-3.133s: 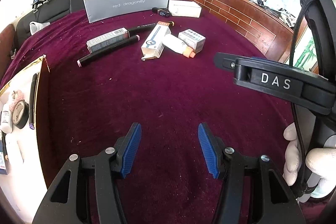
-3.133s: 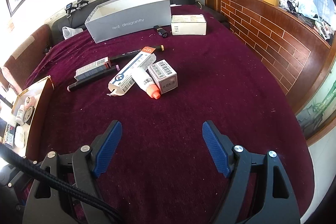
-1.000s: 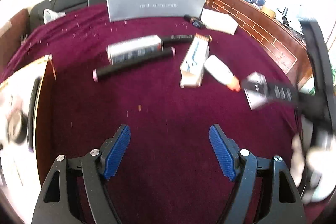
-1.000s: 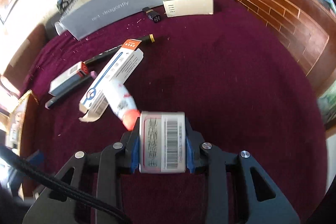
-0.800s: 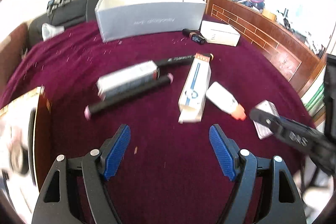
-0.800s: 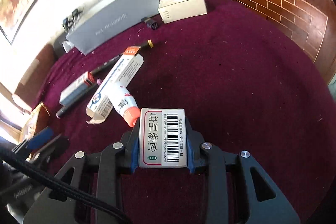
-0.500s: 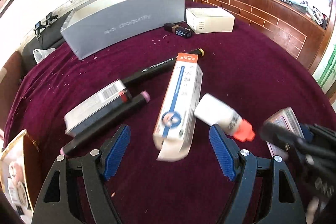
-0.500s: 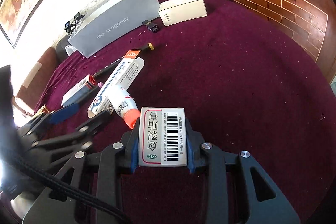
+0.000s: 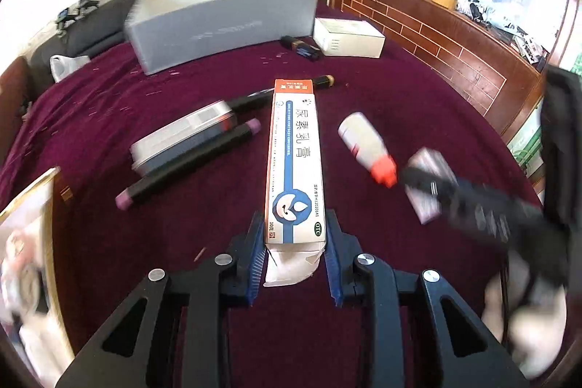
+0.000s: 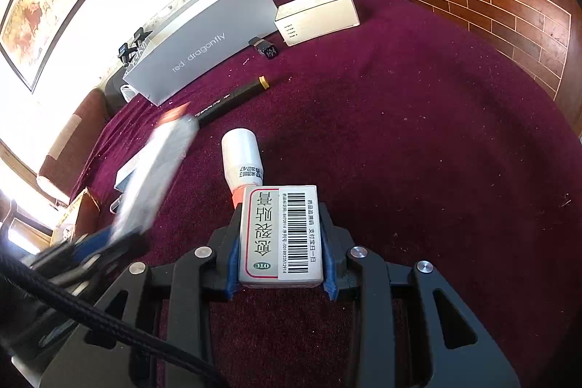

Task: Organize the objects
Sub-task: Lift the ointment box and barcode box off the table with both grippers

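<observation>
Maroon cloth fills both views; my left claw (image 9: 294,259) has just closed on the long box (image 9: 295,166) at centre, my right claw (image 10: 280,266) clamps the small box (image 10: 280,237). That torn end flap could crumple and slip.

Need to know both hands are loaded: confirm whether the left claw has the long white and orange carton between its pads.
Yes, the long carton sits with its near end pinched between the left claw's blue pads.
</observation>
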Demonstrator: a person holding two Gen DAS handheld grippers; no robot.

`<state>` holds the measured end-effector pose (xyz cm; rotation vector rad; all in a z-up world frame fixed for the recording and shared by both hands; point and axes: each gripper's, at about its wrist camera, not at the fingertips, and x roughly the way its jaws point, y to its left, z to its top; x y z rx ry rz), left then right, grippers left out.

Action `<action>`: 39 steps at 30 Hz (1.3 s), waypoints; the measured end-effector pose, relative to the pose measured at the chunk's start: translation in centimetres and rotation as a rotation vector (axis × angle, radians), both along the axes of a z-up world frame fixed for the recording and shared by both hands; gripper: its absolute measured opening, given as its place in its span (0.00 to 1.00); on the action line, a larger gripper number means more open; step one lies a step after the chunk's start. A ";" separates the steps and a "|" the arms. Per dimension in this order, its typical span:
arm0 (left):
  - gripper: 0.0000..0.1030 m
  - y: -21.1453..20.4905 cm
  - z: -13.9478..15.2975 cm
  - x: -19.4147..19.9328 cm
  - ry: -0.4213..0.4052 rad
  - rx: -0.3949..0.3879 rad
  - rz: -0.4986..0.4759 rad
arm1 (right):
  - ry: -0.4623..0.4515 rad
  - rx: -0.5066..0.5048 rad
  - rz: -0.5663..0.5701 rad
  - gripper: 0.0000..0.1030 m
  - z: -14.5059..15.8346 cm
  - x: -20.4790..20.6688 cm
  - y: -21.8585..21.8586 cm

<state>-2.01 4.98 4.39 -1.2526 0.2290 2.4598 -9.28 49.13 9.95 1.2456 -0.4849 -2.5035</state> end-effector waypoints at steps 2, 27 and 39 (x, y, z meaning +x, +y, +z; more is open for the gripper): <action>0.24 -2.0 0.0 2.1 -0.023 0.000 0.014 | 0.001 0.002 -0.001 0.31 0.0 0.2 0.0; 0.61 -2.6 -3.7 4.1 -0.043 -0.008 0.108 | -0.040 0.326 0.029 0.32 0.9 0.3 -3.7; 0.67 -2.2 -4.0 4.5 -0.003 -0.025 0.088 | -0.050 0.401 0.035 0.37 0.9 0.6 -4.5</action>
